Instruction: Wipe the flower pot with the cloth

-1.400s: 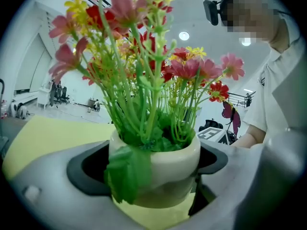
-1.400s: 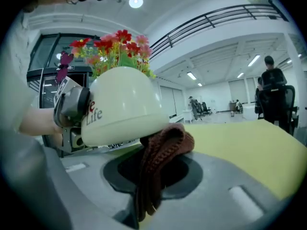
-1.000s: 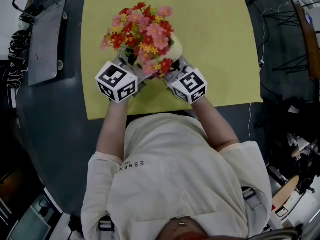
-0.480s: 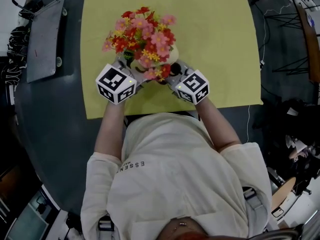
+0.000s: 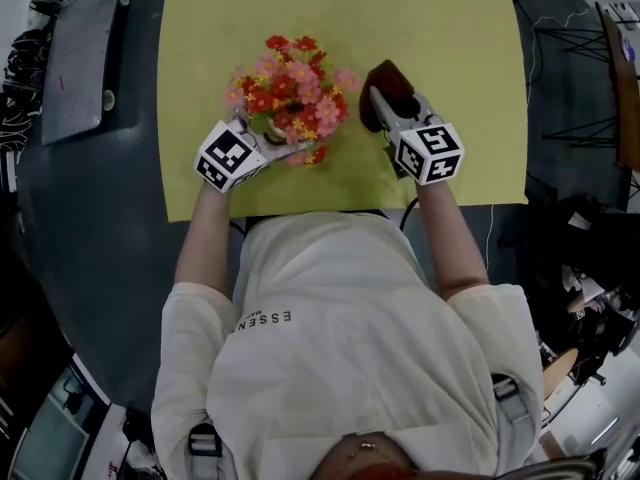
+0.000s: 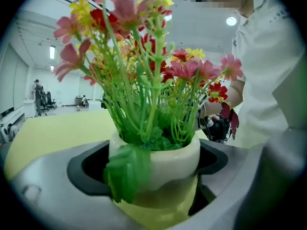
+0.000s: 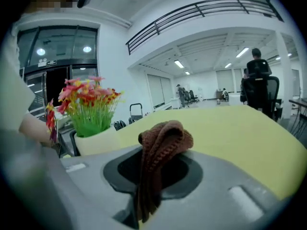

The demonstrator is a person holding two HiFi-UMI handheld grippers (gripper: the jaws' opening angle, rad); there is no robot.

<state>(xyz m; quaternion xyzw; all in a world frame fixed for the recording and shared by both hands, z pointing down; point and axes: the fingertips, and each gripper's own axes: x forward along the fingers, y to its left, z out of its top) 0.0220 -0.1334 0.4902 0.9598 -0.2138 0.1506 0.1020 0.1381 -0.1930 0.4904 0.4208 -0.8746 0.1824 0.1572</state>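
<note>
Gripping the white flower pot point(image 6: 163, 159) between my left gripper point(image 5: 270, 146) jaws, center of the head view, over the yellow mat point(image 5: 440, 38). My right gripper point(image 5: 395, 116), right of the pot and apart from it, pinches a bunched brown knitted cloth point(image 7: 160, 143). Artificial flowers point(image 5: 290, 93) fill the pot.

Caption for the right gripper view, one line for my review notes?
Right gripper clamps a brown cloth over the yellow mat, flower pot apart at left.
</note>
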